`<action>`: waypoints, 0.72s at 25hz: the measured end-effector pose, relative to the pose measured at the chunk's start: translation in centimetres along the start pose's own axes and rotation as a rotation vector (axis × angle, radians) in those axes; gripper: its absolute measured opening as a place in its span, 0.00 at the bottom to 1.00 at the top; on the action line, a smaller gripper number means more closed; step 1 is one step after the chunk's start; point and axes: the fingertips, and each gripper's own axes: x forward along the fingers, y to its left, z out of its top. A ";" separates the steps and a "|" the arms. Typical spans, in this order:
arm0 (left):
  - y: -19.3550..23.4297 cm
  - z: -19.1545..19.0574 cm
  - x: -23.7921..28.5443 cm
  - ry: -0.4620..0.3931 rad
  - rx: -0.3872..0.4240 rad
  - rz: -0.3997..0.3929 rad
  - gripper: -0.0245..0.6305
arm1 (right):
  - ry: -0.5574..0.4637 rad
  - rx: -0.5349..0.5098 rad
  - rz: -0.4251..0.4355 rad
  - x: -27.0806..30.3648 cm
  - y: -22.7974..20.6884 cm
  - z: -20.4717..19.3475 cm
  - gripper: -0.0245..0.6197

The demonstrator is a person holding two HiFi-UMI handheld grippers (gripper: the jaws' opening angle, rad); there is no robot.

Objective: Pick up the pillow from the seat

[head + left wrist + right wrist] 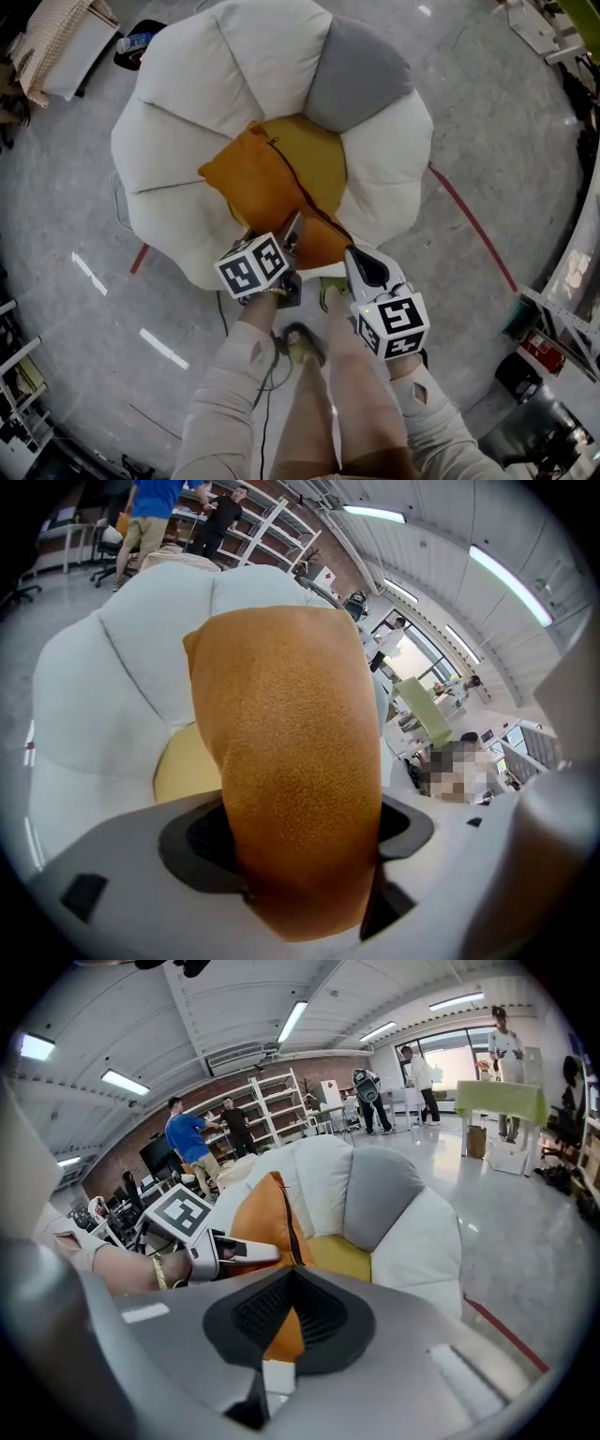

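Observation:
An orange pillow (258,178) hangs tilted over the yellow middle of a flower-shaped seat (187,84) with white petals and one grey petal. My left gripper (293,234) is shut on the pillow's near edge. In the left gripper view the pillow (291,761) bulges thick between the jaws of the left gripper (300,855) and hides most of the seat (112,667). My right gripper (349,253) pinches the pillow's near corner. In the right gripper view a thin orange fold sits between the closed pads of the right gripper (286,1321), with the pillow (267,1218) and left gripper (234,1251) beyond.
The person's legs and shoes (300,347) stand right in front of the seat. A red line (473,230) runs across the grey floor to the right. Black gear (520,375) sits at the lower right. Shelves (281,1101), people (192,1138) and a green table (497,1101) lie far off.

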 end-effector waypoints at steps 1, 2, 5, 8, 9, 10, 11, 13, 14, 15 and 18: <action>0.3 -0.4 -1.0 0.000 -0.008 0.006 0.62 | -0.001 0.000 -0.003 -0.3 0.3 -0.2 0.04; 0.5 -0.7 -2.0 -0.004 -0.013 0.014 0.62 | -0.002 -0.001 -0.005 -0.6 0.7 -0.4 0.04; 1.4 -1.6 -4.7 -0.019 -0.028 0.017 0.62 | -0.003 -0.013 -0.006 -1.2 1.9 -0.8 0.04; 2.1 -2.3 -7.3 -0.032 -0.023 0.022 0.62 | -0.002 -0.033 -0.003 -1.9 3.2 -1.1 0.04; 2.3 -2.5 -8.2 -0.036 -0.017 0.025 0.62 | -0.003 -0.039 -0.002 -2.2 3.7 -1.2 0.04; 2.4 -2.7 -9.0 -0.040 -0.010 0.026 0.62 | -0.005 -0.044 -0.002 -2.6 4.2 -1.2 0.04; 2.5 -3.0 -9.9 -0.043 -0.005 0.027 0.62 | -0.006 -0.049 -0.001 -2.9 4.7 -1.3 0.04; 2.6 -3.3 -11.6 -0.052 0.002 0.026 0.62 | -0.009 -0.061 -0.001 -3.6 5.7 -1.4 0.04; 2.6 -3.5 -12.4 -0.056 0.004 0.025 0.62 | -0.010 -0.068 -0.001 -4.0 6.2 -1.4 0.04; 2.5 -3.6 -13.3 -0.060 0.008 0.022 0.62 | -0.012 -0.074 -0.001 -4.4 6.8 -1.4 0.04; 2.1 -4.3 -16.1 -0.070 0.025 0.015 0.62 | -0.018 -0.089 -0.001 -6.0 8.4 -1.4 0.04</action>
